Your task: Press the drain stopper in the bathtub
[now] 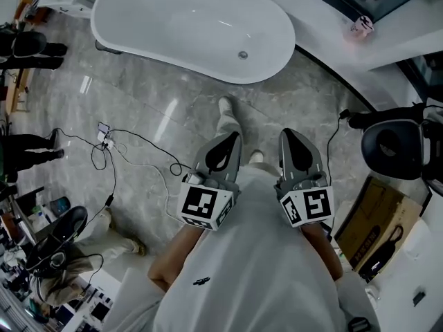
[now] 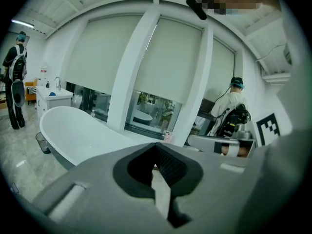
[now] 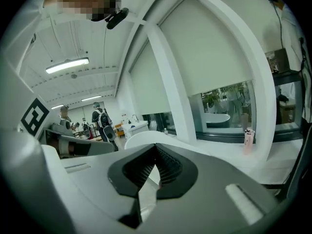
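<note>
The stopper (image 1: 243,54) is a small round grey metal disc on the floor of the tub (image 1: 173,19), toward the tub's right end in the head view. It lies well apart from both of my grippers. The tub is a white, glossy, smooth-walled oval with a rounded rim. It stands on a grey marbled floor (image 1: 297,99) that shines with reflections.

I hold my left gripper (image 1: 233,138) and my right gripper (image 1: 288,134) close to my body, side by side and pointing toward the tub. My shoe (image 1: 225,106) is on the floor between them and the tub. In the left gripper view the left gripper (image 2: 156,147) has its jaws together, with the ribbed dark pads meeting at the tips around nothing. The right gripper (image 3: 156,147) looks the same in its own view, closed with nothing between the pads.

A strip of bare floor runs between me and the tub's near rim. Thin black cables (image 1: 131,144) trail across the floor to my left. On my right are a black chair (image 1: 391,147) and a cardboard box (image 1: 377,216). Behind the tub a white ledge (image 1: 401,43) curves around, and a pink bottle (image 1: 361,25) stands on it.
</note>
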`<state>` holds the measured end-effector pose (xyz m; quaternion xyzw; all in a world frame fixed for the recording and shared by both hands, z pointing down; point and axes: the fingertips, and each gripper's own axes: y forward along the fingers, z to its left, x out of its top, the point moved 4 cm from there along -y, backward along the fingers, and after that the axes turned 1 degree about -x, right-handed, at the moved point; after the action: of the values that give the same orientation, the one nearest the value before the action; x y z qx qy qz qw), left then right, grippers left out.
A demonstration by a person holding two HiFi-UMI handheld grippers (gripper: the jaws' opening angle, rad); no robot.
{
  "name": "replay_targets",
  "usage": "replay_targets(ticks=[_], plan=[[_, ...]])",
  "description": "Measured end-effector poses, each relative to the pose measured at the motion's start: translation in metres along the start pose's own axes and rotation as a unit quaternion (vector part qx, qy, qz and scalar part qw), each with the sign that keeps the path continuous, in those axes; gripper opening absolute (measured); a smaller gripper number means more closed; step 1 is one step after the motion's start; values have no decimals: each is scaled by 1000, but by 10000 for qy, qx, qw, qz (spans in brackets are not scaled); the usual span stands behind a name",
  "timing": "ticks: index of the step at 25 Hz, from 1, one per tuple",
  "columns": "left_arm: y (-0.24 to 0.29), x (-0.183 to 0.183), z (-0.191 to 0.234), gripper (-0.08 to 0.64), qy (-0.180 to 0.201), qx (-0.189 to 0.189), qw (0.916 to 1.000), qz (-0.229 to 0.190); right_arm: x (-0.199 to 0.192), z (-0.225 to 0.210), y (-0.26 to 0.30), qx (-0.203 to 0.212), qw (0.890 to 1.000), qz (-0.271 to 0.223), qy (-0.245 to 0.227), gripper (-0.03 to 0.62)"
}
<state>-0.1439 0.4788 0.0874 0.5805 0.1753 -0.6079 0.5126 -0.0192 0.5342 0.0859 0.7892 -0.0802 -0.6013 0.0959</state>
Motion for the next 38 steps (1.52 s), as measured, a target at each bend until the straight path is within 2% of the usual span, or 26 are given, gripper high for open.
replay_targets(ticks=[6, 11, 17, 21, 24, 31, 34, 38], plan=[[57, 43, 63, 0, -163, -208, 9996, 140, 32, -21, 84, -288, 9994, 138, -97, -6], [84, 84, 105, 0, -151, -491, 9985, 207, 68, -30, 147, -535, 9983, 213, -98, -6], [106, 121, 167, 0, -353, -468, 9983, 3, 104, -28, 210, -742, 9969, 179, -164, -6], [120, 135, 197, 0, -407, -461, 9981, -59, 115, -27, 242, -753, 9965, 279, -214, -6], [128, 140, 211, 0, -520, -376, 9979, -62, 118, -28, 261, -556, 9971, 473, -233, -6], [158, 142, 230, 0, -774, -69, 9970, 63, 123, -40, 313, 239, 9935, 838, -732, -6], [175, 146, 231, 0, -739, 206, 9970, 37, 123, -55, 339, 742, 9871, 1002, -1006, -6], [206, 144, 242, 0, -962, 580, 9934, 228, 114, -79, 384, 1346, 9742, 1307, -1256, -6]])
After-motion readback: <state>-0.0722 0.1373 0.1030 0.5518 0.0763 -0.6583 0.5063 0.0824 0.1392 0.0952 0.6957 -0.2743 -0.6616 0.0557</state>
